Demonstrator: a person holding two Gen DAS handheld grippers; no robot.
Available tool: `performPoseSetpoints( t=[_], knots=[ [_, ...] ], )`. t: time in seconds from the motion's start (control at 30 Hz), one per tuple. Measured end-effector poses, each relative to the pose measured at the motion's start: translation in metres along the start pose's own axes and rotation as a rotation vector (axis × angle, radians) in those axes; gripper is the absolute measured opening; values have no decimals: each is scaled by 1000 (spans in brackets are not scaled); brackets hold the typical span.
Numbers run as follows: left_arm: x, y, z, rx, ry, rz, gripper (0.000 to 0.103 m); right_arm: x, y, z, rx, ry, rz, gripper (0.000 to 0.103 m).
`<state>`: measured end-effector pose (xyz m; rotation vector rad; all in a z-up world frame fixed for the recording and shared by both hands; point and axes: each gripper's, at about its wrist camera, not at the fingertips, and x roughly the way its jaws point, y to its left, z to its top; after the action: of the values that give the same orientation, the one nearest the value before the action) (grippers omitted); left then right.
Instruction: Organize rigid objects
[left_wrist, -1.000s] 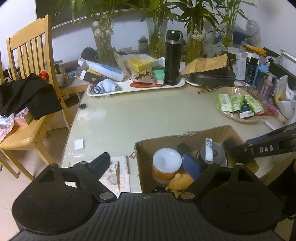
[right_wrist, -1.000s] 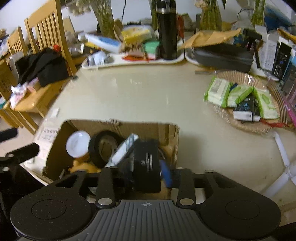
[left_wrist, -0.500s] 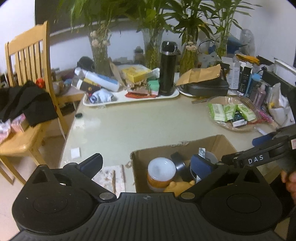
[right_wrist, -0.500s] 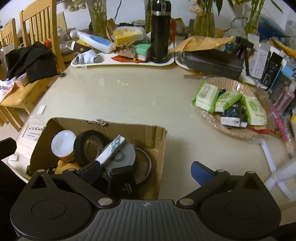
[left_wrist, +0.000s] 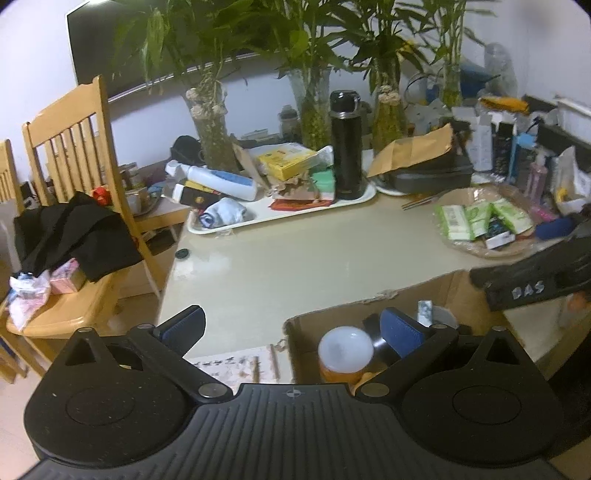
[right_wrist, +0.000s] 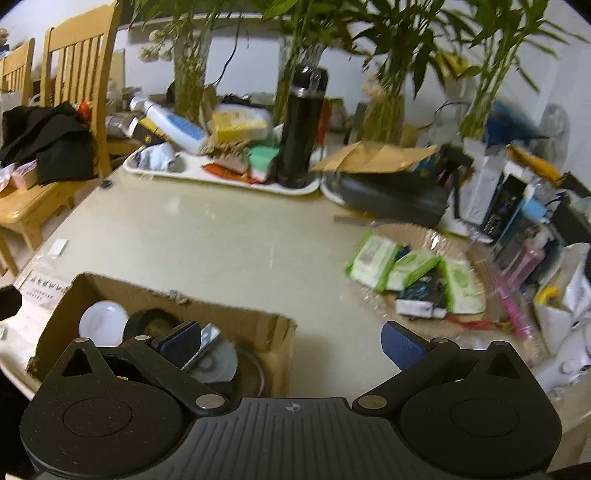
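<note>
A cardboard box (left_wrist: 373, 308) (right_wrist: 236, 317) sits at the near edge of the beige table (left_wrist: 314, 258). In it lie a white-lidded jar (left_wrist: 345, 350) (right_wrist: 103, 323), a black tape roll (right_wrist: 153, 325) and a round metal tin (right_wrist: 218, 363). My left gripper (left_wrist: 291, 326) is open and empty, raised over the box's left edge. My right gripper (right_wrist: 291, 339) is open and empty above the box's right wall; it also shows in the left wrist view (left_wrist: 532, 284).
A white tray (left_wrist: 280, 212) with a black flask (left_wrist: 345, 144), bottles and packets stands at the back. A wicker plate of wipe packs (right_wrist: 417, 269) lies right. Plant vases line the back. Wooden chairs (left_wrist: 70, 206) with clothes stand left.
The right gripper let go of a black object into the box, opened, and rose back. Both grippers have lifted away from the box.
</note>
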<state>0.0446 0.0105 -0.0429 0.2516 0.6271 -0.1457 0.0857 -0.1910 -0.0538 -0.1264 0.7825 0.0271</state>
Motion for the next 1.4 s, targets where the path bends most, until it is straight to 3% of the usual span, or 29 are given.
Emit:
performPoseSetpoints(
  t=[0.13, 0.43, 0.77, 1.07, 1.4],
  knots=[
    [-2, -2, 1, 19, -6, 14, 103, -4, -1, 2, 13, -30, -10, 103],
    [3, 6, 6, -86, 78, -13, 103, -12, 7, -1, 7, -47, -18, 103],
    [11, 15, 7, -178, 227, -50, 103, 3, 0, -2, 106, 139, 36, 103],
    [19, 17, 0, -198, 382, -113, 103, 21, 3, -13, 109, 330, 71, 103],
    [27, 15, -12, -196, 494, -130, 103, 28, 10, -25, 70, 442, 114, 103]
  ],
)
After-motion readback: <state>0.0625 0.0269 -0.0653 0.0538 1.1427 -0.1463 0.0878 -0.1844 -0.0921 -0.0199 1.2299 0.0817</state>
